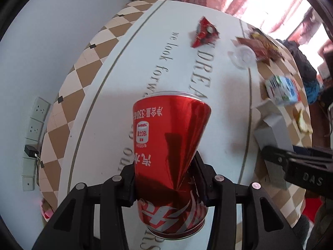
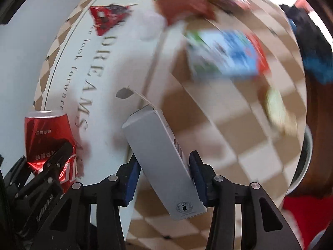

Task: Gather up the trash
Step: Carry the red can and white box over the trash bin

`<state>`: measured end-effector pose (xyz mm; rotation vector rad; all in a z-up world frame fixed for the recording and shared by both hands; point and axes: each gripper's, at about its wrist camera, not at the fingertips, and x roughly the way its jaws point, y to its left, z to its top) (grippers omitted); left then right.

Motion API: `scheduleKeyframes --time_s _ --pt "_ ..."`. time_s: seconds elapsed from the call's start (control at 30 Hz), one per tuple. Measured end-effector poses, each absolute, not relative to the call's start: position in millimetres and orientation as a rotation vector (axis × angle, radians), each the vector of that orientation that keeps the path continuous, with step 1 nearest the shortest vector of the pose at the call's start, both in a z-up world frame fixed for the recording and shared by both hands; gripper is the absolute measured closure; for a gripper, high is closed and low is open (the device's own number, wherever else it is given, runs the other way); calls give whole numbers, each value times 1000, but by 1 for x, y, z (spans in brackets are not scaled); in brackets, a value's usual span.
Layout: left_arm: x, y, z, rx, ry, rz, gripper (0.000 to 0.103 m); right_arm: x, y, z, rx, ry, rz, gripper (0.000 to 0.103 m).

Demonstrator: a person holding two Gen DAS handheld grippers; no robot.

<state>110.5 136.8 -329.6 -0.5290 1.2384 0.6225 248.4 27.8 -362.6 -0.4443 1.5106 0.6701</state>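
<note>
Red can (image 1: 168,145), dented at the waist, clamped between the fingers of the left gripper (image 1: 166,184) above the white lettered table (image 1: 116,79). Grey box (image 2: 164,156), one end flap open, clamped in the right gripper (image 2: 166,177) just right of the can. Right wrist view blurred; the blue-and-white carton (image 2: 226,54) beyond the box is unreadable there. Only the left view shows the clear plastic lid (image 1: 243,55) sharply.

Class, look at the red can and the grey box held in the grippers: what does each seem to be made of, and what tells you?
Red can: thin metal, probably aluminium, glossy; it shines and is creased where the left gripper squeezes it.
Grey box: likely matte cardboard; flat panels, sharp folded edges, an open flap.
</note>
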Motion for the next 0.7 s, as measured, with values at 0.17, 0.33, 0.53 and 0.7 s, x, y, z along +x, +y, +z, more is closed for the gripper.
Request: scheduleKeyframes --time_s 0.17,0.33,0.53,0.7 --pt "112 109 -329 -476 1257 587 62 242 -10 -369 -322 1576 636 54" --pt "116 90 -330 -457 1268 577 62 221 -17 -377 -338 1560 638 53" --pt "112 77 -317 -420 1255 591 62 210 -36 -370 -324 1492 618 62" --pt "109 58 -289 -389 1216 574 62 213 -67 -338 -201 1415 616 62"
